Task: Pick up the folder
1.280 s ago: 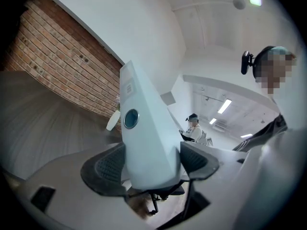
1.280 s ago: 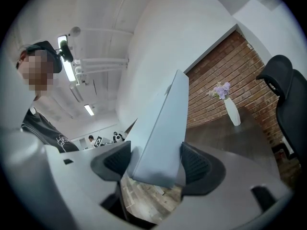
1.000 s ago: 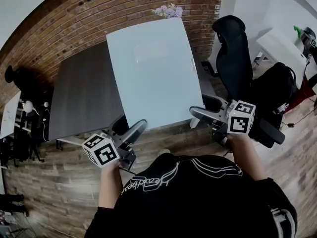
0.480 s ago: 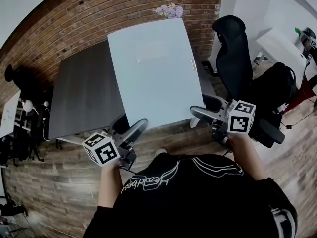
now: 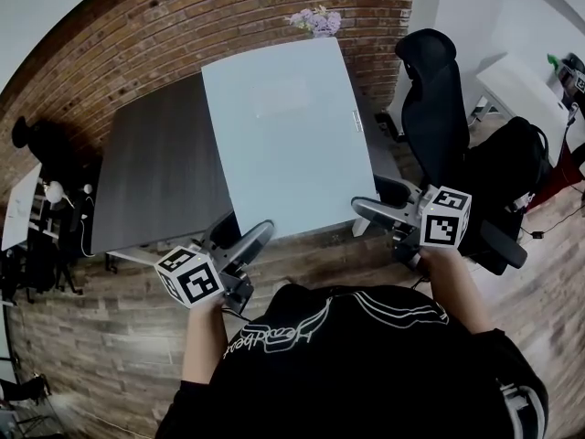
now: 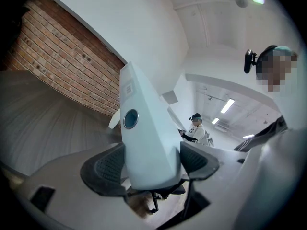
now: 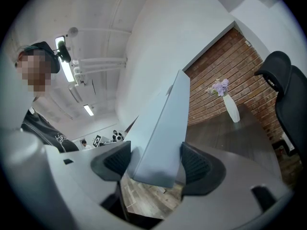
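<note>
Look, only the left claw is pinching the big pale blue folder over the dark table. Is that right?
Not quite. Both claws are pinching the big pale blue flat folder over the dark grey table: the left claw grips one near corner, and the right claw grips the other. The right gripper view shows the folder's edge clamped between its two pads.

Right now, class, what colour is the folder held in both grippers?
The folder is plain pale blue-grey, with no pattern. The head view shows it best.

Ahead of you: dark table (image 5: 155,181); flower vase (image 5: 315,21), seemingly at its far edge; black office chair (image 5: 434,99) beyond its right edge.
</note>
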